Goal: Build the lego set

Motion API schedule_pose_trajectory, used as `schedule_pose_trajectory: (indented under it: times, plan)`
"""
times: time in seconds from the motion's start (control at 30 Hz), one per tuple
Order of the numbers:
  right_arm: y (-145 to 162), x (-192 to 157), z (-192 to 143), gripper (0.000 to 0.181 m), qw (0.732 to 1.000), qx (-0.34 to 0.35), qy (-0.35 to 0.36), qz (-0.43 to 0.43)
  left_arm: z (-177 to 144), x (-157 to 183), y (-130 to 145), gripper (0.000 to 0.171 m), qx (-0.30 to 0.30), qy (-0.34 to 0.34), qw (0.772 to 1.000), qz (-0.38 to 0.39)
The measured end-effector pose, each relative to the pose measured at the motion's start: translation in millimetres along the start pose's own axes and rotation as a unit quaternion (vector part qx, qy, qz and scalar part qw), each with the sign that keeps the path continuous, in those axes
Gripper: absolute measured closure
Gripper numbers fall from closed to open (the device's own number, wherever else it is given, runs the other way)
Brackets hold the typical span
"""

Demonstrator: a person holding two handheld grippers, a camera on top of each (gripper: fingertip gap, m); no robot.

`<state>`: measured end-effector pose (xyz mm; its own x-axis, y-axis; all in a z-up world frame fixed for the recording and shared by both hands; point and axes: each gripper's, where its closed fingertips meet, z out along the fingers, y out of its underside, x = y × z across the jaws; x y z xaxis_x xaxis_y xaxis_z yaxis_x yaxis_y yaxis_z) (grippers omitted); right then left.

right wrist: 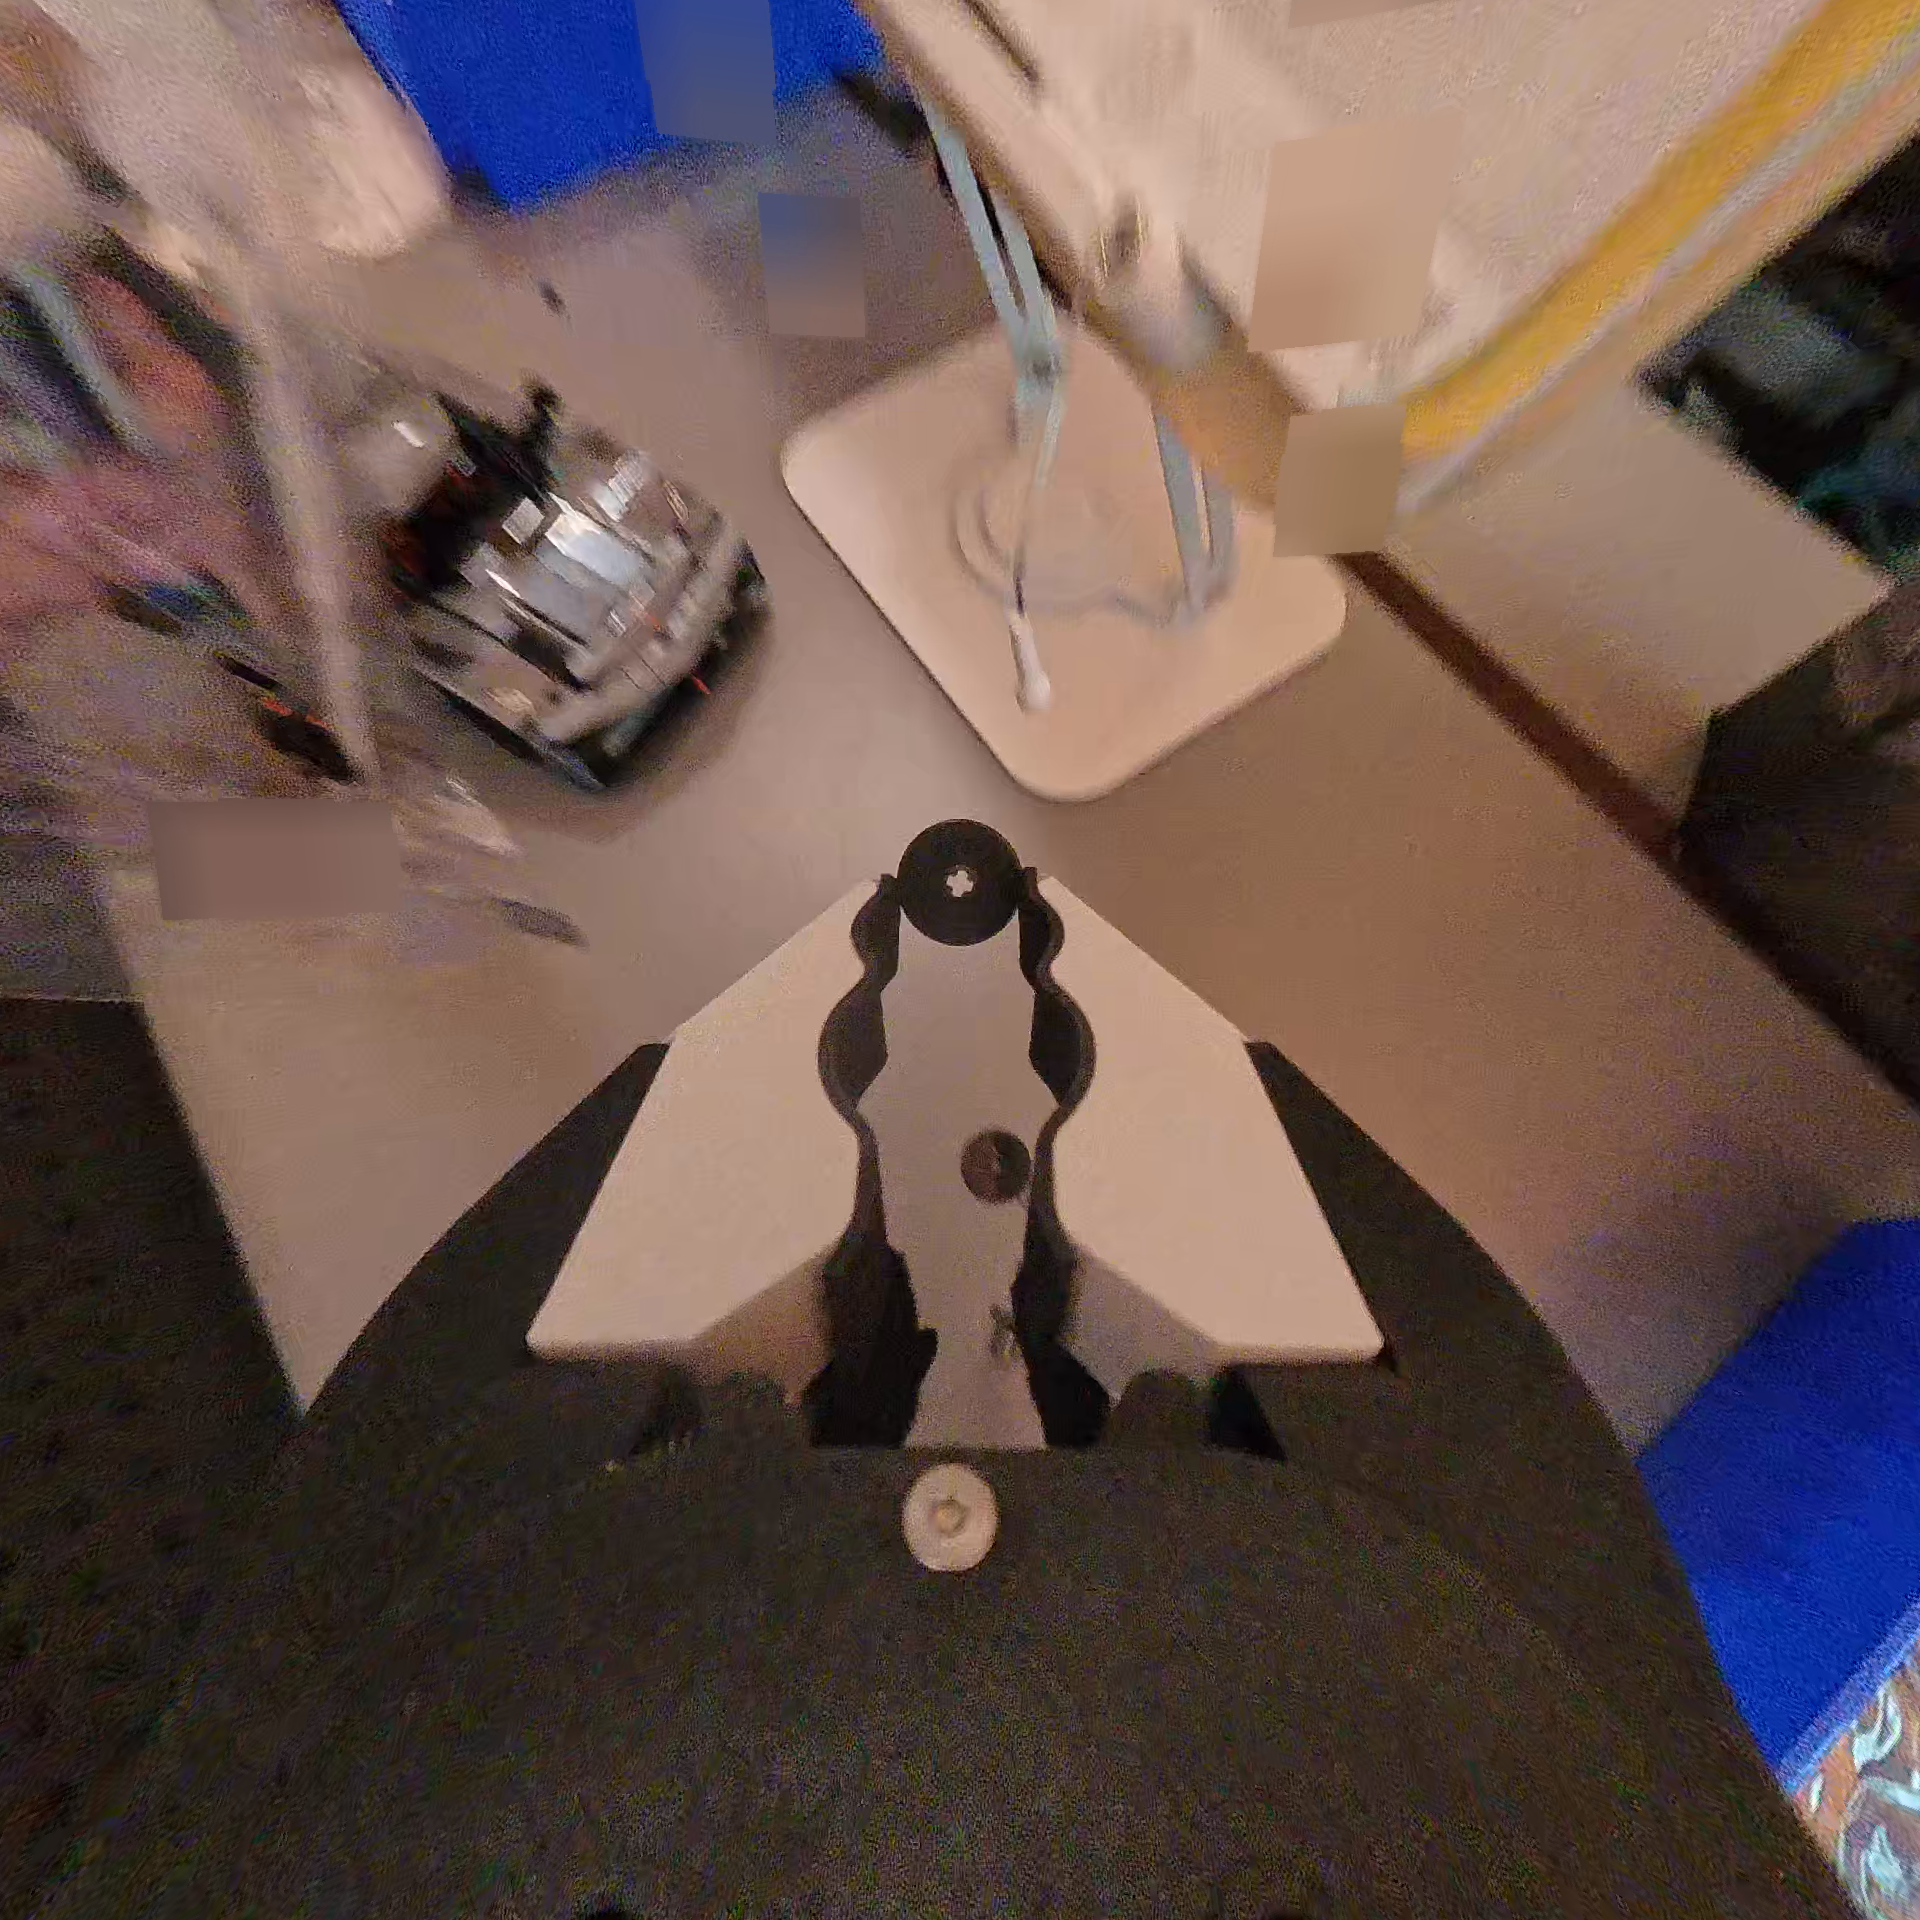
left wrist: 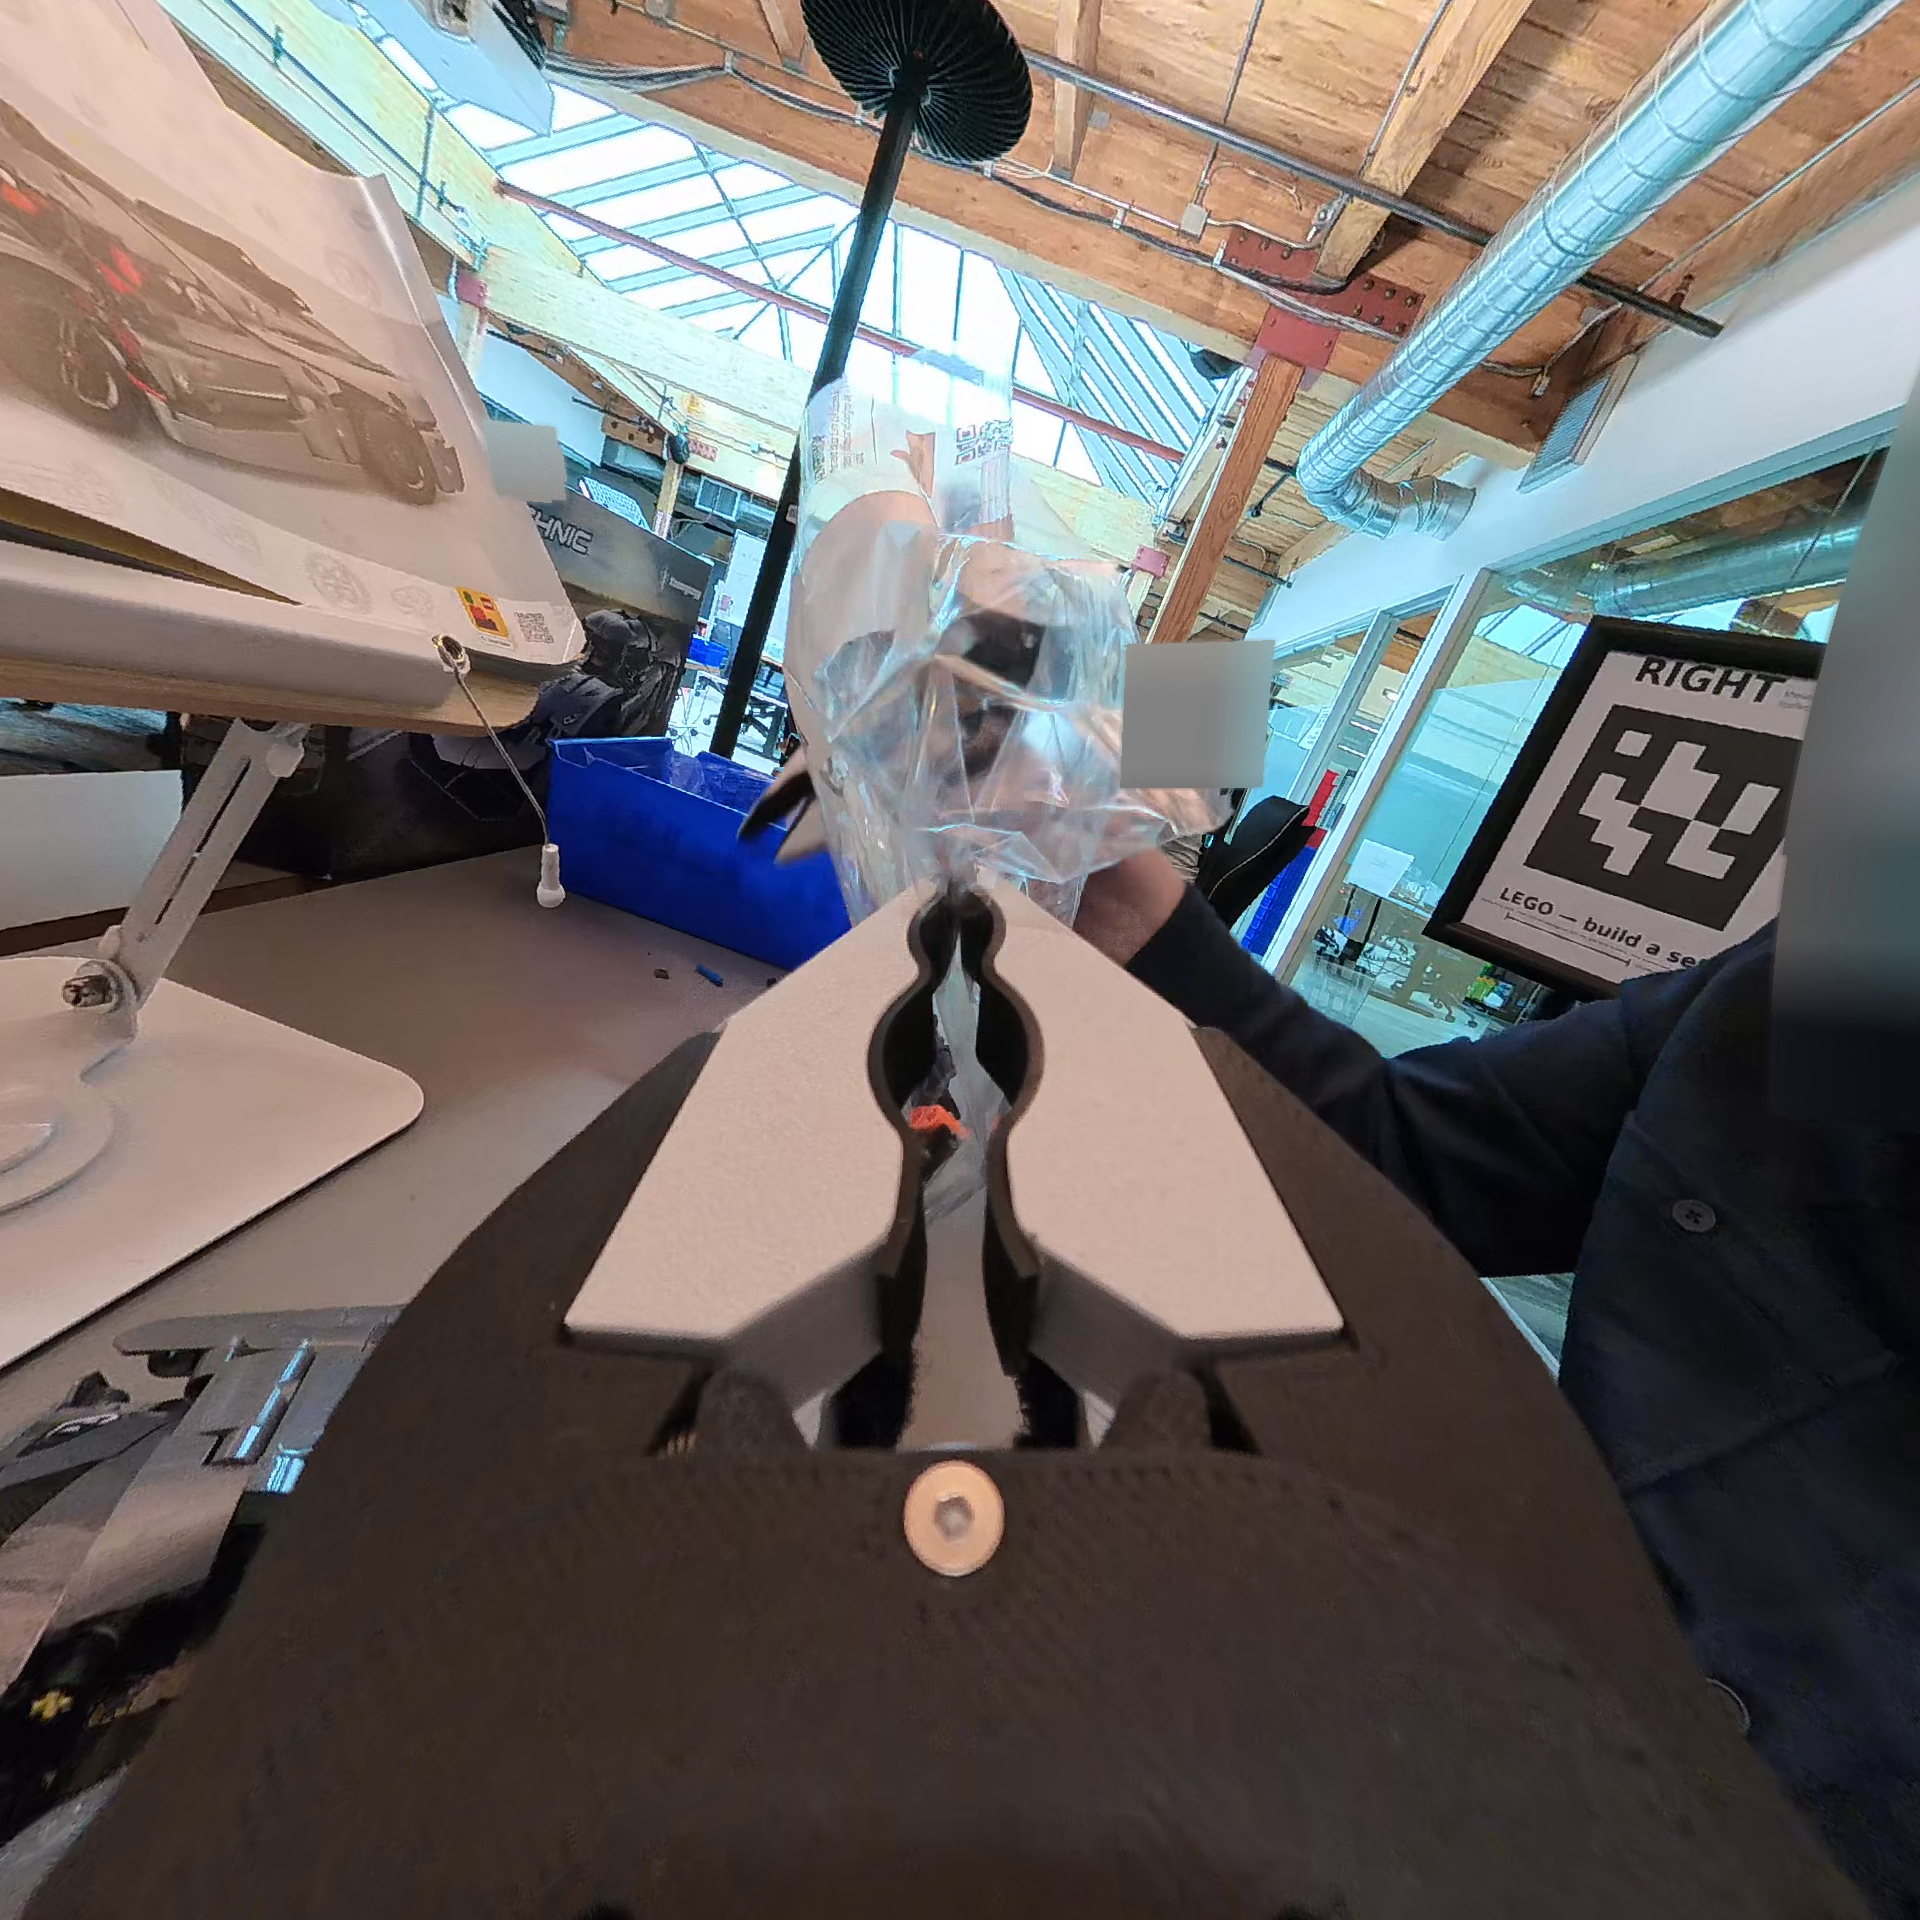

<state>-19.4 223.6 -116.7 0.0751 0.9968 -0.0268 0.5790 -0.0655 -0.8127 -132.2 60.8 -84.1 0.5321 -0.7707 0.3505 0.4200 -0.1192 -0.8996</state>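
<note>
Left wrist view: your left gripper (left wrist: 958, 914) is pinched on a clear parts bag (left wrist: 935, 665), held up mid-frame. Right wrist view, blurry: right gripper (right wrist: 961, 883) clamps 1 black round piece (right wrist: 958, 881) at its tips; part-built silver car (right wrist: 571, 592) sits upper left. Judging by that, you're mid parts-fetch; next, carry the piece to the car w/ its cross hole lined up.

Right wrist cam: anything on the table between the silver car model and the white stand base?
Nothing that shows. In the right wrist view, bare table separates the silver car model from the white stand base, though the picture is blurred.
</note>
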Motion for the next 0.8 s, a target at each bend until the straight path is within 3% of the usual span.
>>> schedule_pose_trajectory:
  times: [0.07, 0.17, 0.27, 0.33, 0.47, 0.53, 0.6, 0.7, 0.8]
  plan:
    - [-47, -22, -32, 0.161, 0.996, 0.076, -0.018, -0.033, 2, 0, 2, 0.171, -0.004, 0.001, 1.000, -0.001]
    - [-82, -59, -46, 0.160, 0.990, 0.094, -0.047, -0.091, 3, -1, 4, 0.171, -0.008, 0.001, 1.000, -0.002]
    - [-80, -78, -22, 0.160, 0.990, 0.038, -0.063, -0.120, 3, -1, 4, 0.171, -0.007, 0.000, 1.000, -0.002]
    - [-73, -75, -10, 0.148, 0.992, 0.014, -0.053, -0.116, 2, -1, 3, 0.171, -0.005, 0.000, 1.000, -0.002]
    - [-75, -51, -27, 0.145, 0.995, 0.071, -0.019, -0.073, 0, -1, 1, 0.171, -0.001, 0.000, 1.000, -0.002]
    - [-50, -20, -34, 0.149, 0.997, 0.040, 0.038, -0.056, 1, -1, 1, 0.171, -0.001, 0.001, 1.000, -0.002]
    - [-2, 9, -24, 0.144, 0.997, -0.039, 0.068, -0.028, 1, 0, 1, 0.171, -0.001, 0.002, 1.000, -0.002]
    - [73, 22, 6, 0.142, 0.985, -0.163, 0.052, -0.014, 1, 0, 1, 0.171, -0.002, 0.003, 1.000, -0.002]
    - [121, 21, 33, 0.141, 0.972, -0.234, 0.026, -0.020, 1, 0, 2, 0.171, -0.004, 0.001, 1.000, -0.002]
